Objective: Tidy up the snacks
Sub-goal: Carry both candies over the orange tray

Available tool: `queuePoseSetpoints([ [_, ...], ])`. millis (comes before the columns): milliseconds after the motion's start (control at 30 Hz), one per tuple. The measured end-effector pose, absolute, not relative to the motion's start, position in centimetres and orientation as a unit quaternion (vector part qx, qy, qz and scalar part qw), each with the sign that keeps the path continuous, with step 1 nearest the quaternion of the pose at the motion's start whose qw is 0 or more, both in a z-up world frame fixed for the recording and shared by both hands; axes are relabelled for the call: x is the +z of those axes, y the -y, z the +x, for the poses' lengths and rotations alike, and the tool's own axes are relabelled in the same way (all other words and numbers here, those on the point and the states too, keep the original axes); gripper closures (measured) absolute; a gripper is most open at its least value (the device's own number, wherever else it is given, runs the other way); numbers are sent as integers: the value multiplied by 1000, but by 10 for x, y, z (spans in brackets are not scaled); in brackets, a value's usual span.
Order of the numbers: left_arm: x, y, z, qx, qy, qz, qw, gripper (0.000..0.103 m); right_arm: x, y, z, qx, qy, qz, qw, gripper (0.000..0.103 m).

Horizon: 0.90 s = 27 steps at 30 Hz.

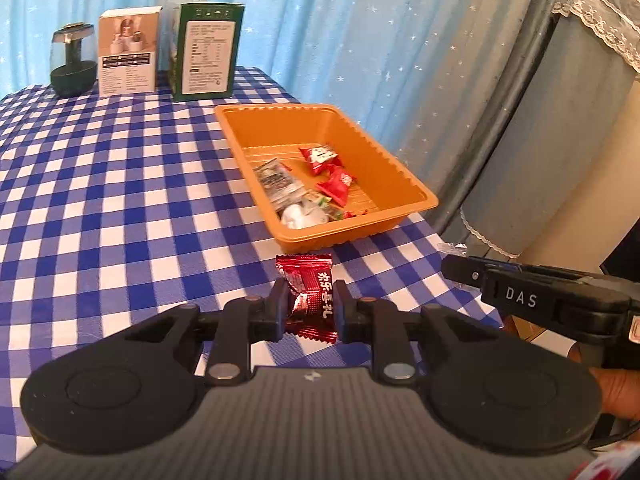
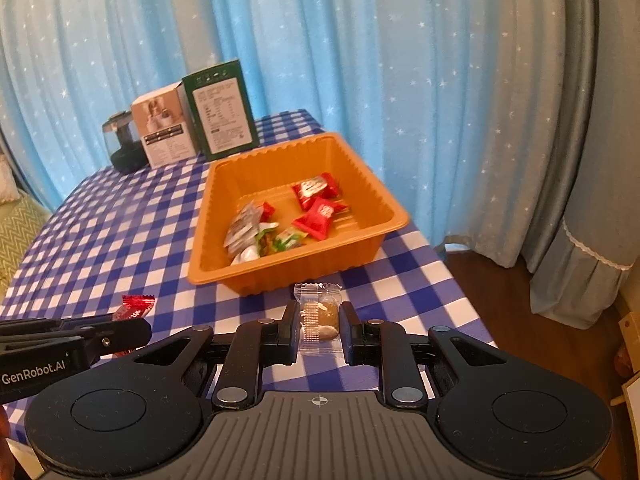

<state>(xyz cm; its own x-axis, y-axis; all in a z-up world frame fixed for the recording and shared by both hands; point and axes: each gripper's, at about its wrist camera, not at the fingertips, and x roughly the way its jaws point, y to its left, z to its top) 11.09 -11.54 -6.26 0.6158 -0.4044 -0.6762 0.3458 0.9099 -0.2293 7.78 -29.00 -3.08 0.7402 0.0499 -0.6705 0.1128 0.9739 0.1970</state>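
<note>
An orange tray (image 1: 400, 168) (image 2: 200, 248) on the blue checked tablecloth holds several wrapped snacks, red packets (image 1: 322, 156) (image 2: 316, 190) among them. My left gripper (image 1: 311, 306) is shut on a dark red foil candy (image 1: 310, 292), just in front of the tray's near wall; the candy also shows in the right wrist view (image 2: 134, 308). My right gripper (image 2: 320, 326) is shut on a clear packet with a brown biscuit (image 2: 320, 312), close to the tray's near wall. The right gripper also shows at the right of the left wrist view (image 1: 452, 268).
A green box (image 1: 204, 52) (image 2: 222, 112), a white box (image 1: 128, 52) (image 2: 162, 130) and a dark glass jar (image 1: 72, 60) (image 2: 122, 144) stand at the table's far edge. A blue star curtain hangs behind. The table's right edge is beside the tray.
</note>
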Motion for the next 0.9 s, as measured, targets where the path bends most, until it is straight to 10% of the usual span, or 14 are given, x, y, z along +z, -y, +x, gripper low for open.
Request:
queuePoseSetpoints([
  [900,-42,166,177,-238,-371,-24,897,83,-7,318,140,-1,-339,88,937,82],
])
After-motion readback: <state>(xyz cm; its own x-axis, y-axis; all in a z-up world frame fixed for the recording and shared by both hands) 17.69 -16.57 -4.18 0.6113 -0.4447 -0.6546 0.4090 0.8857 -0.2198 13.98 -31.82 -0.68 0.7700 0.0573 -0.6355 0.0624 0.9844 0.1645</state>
